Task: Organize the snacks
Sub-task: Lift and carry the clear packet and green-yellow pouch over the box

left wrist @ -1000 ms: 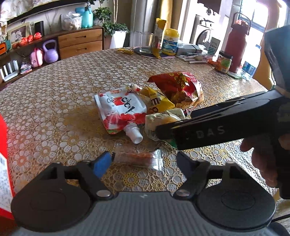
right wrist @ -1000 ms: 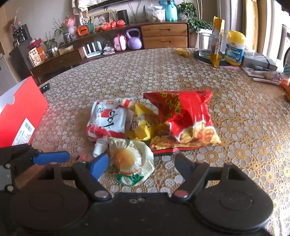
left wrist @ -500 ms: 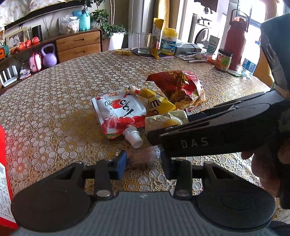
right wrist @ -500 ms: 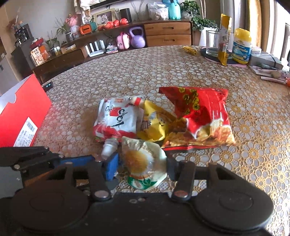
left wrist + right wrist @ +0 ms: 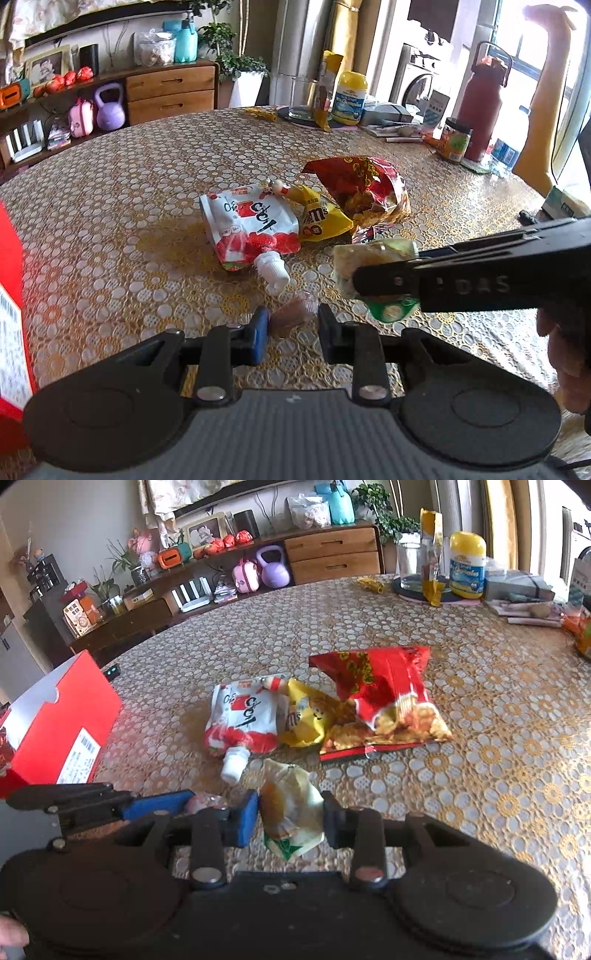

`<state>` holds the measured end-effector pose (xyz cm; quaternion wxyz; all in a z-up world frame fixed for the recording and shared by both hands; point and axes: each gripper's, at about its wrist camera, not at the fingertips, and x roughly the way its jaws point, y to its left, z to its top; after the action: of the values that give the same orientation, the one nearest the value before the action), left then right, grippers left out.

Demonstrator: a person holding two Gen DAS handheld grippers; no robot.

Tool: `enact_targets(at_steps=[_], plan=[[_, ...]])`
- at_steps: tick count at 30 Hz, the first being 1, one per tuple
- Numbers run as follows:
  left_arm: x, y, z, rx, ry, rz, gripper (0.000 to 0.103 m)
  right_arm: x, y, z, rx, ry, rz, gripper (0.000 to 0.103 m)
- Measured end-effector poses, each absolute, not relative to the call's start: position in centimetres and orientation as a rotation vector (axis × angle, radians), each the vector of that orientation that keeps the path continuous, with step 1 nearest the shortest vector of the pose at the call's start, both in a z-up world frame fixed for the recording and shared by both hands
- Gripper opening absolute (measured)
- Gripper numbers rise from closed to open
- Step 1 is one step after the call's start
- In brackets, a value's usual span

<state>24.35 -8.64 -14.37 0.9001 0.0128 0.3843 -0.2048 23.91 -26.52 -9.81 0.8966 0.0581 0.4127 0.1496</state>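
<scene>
Gripping a clear packet (image 5: 291, 314), left hand-held gripper (image 5: 290, 328); right hand-held gripper (image 5: 290, 816) clamps pale packet (image 5: 291, 808).

Before me lies the table (image 5: 498, 686) under a gold lace-patterned cover; at its far edge stand a yellow-capped bottle (image 5: 467, 568), a glass jar (image 5: 412, 565) and a dark red flask (image 5: 484, 99). Behind the table I see a wooden sideboard (image 5: 332, 554) carrying a purple kettlebell (image 5: 273, 568), a pink case (image 5: 245, 576) and a framed photograph (image 5: 203, 530).
</scene>
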Motion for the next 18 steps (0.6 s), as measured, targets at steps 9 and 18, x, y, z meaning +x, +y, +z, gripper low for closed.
enact_targets(at_steps=[9,18], plan=[[21.5,-7.4,-11.6,-0.046,0.783,-0.417,0.027,20.5,-25.6,-6.6,0.089,0.794,0.333,0.035],[18.4,-5.1,-8.0,-0.102,0.751,-0.392,0.027,17.2,-24.1,-2.6,0.053,0.738,0.369,0.035]])
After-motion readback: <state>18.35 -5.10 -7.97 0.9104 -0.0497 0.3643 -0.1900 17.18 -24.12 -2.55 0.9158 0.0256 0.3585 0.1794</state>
